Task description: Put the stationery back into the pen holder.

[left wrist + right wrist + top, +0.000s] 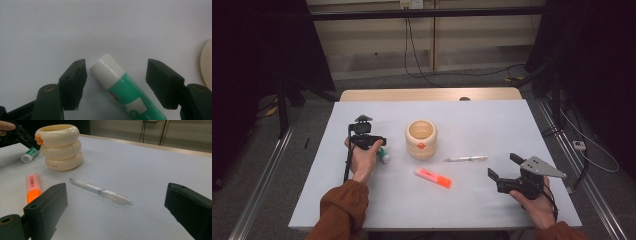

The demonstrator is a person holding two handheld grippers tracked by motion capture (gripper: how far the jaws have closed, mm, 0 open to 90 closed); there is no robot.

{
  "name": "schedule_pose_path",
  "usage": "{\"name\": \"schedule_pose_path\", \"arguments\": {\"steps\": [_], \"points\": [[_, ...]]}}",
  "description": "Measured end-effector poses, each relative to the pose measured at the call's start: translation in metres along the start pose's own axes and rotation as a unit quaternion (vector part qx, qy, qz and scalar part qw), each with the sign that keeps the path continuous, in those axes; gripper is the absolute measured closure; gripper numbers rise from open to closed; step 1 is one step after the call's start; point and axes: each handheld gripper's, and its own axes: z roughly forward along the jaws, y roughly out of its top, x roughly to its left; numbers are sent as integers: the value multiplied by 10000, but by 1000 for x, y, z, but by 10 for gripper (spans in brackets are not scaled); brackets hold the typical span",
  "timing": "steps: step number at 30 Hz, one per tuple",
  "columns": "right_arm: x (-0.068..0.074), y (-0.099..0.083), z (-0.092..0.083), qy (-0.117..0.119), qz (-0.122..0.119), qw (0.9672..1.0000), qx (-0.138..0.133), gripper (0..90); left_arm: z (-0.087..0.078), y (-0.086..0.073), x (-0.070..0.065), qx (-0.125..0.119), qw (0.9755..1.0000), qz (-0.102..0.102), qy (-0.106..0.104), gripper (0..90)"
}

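One white table (pixel 472 120) holds a cream ringed pen holder (pixel 421 138), an orange highlighter (pixel 432 177) and a clear pen (pixel 466 159). Left of the holder lies a green glue stick (pixel 122 90) with a white cap, between the left gripper's (pixel 116 75) parted jaws, untouched. The right gripper (pixel 115 212) gapes wide, holding nothing.

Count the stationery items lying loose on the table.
3: a glue stick between the left gripper's open jaws, an orange highlighter in front of the holder, and a white pen to its right.

Lab recording bay, black curtains (pixel 257 60), floor rails (pixel 262 175), trailing cables (pixel 417 55)
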Motion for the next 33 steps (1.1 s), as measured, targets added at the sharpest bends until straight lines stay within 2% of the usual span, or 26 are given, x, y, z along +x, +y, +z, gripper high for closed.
{"name": "schedule_pose_path", "arguments": {"steps": [3, 11, 16, 23, 27, 33], "points": [[0, 0, 0, -1, -4, 10000, 1, 40, 2, 1, 0, 2, 10000, -84, -25, 382], [0, 0, 0, -1, -5, 10000, -2, 40, 9, 4, -2, 174, 9997, -124, 108, 438], [0, 0, 0, 4, -4, 10000, 1, 40, 10, 6, -2, 175, 9995, -183, 188, 482], [0, 0, 0, -1, -12, 10000, -3, 40, 12, 6, -8, 181, 9991, -103, 368, 497], [0, 0, 0, 2, -13, 10000, -5, 39, 12, 7, -6, 262, 9990, -43, 346, 512], [0, 0, 0, -2, -11, 10000, -5, 39, 12, 7, -5, 259, 9988, 81, 395, 568]]}}
